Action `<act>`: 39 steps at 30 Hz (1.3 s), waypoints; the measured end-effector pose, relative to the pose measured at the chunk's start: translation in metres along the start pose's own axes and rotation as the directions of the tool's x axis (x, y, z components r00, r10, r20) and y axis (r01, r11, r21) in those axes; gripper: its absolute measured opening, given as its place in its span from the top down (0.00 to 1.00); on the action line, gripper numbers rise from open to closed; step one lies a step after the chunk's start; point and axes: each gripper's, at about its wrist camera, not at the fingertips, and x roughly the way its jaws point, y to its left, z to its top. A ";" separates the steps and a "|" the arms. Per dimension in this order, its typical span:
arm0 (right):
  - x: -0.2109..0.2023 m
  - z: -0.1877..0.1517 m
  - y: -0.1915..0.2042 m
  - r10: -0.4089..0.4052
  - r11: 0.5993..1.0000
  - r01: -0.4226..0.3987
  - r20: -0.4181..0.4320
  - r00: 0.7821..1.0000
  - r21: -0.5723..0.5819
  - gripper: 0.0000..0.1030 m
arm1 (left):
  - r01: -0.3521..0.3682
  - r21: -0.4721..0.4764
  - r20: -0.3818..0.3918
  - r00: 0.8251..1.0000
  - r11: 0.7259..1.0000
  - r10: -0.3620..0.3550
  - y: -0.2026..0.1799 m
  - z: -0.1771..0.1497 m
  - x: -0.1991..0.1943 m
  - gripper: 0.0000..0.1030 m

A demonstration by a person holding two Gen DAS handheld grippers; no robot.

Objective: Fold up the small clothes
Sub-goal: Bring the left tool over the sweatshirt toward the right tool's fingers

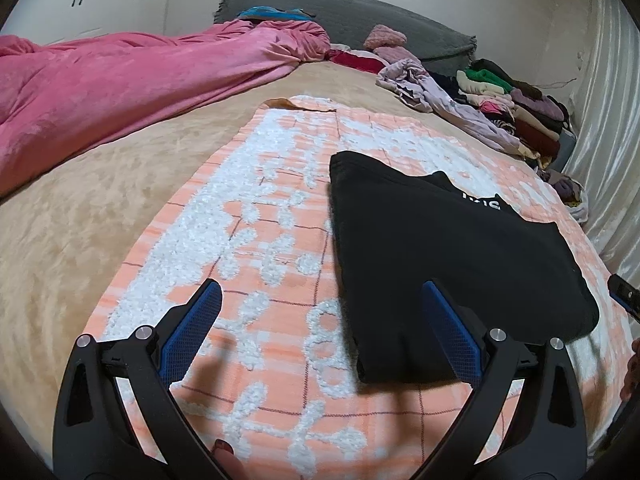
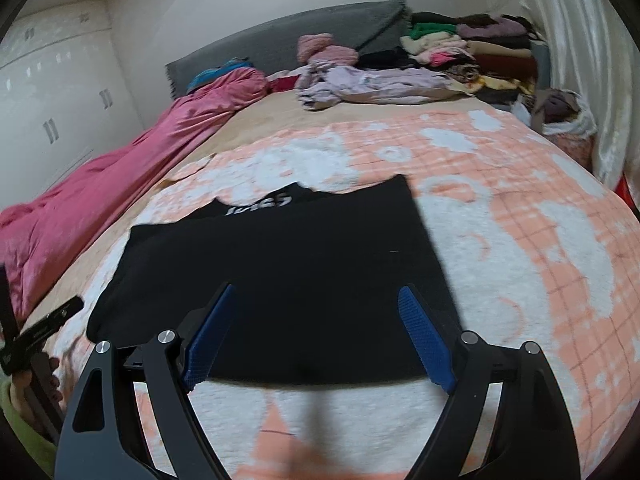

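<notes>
Here the black garment [image 1: 440, 248] lies folded flat on the peach-and-white patterned blanket [image 1: 280, 208], with a strip of white lettering showing at its far edge. The left gripper [image 1: 322, 304] hovers over the blanket with its blue-padded fingers spread wide and holding nothing; its right finger overlaps the garment's near left corner in the left wrist view, though contact cannot be judged. The right gripper [image 2: 318, 300] is likewise spread and empty, poised above the garment's near edge. Beyond the blanket, a pink duvet [image 1: 120, 92] runs along the left of the tan bedsheet [image 1: 80, 240], and a pile of assorted clothes [image 2: 460, 56] sits against the grey headboard [image 2: 280, 44].
</notes>
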 end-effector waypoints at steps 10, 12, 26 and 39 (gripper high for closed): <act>0.030 -0.013 0.074 0.105 0.984 -0.113 -0.066 0.992 -0.138 0.20 | -0.044 -0.039 -0.006 0.999 0.998 0.044 0.022 0.007 0.007 0.09; 0.037 -0.018 0.090 0.125 0.977 -0.138 -0.085 0.989 -0.164 0.20 | -0.047 -0.050 -0.010 0.999 0.998 0.046 0.027 0.010 0.009 0.09; 0.068 -0.059 0.190 0.200 0.851 -0.263 -0.183 0.963 -0.454 0.20 | 0.017 -0.117 -0.135 0.990 0.993 -0.033 0.037 0.048 0.059 0.10; 0.104 -0.073 0.223 0.055 0.760 -0.114 -0.111 0.992 -0.640 0.32 | 0.131 -0.107 -0.263 0.952 0.986 -0.155 0.005 0.076 0.122 0.10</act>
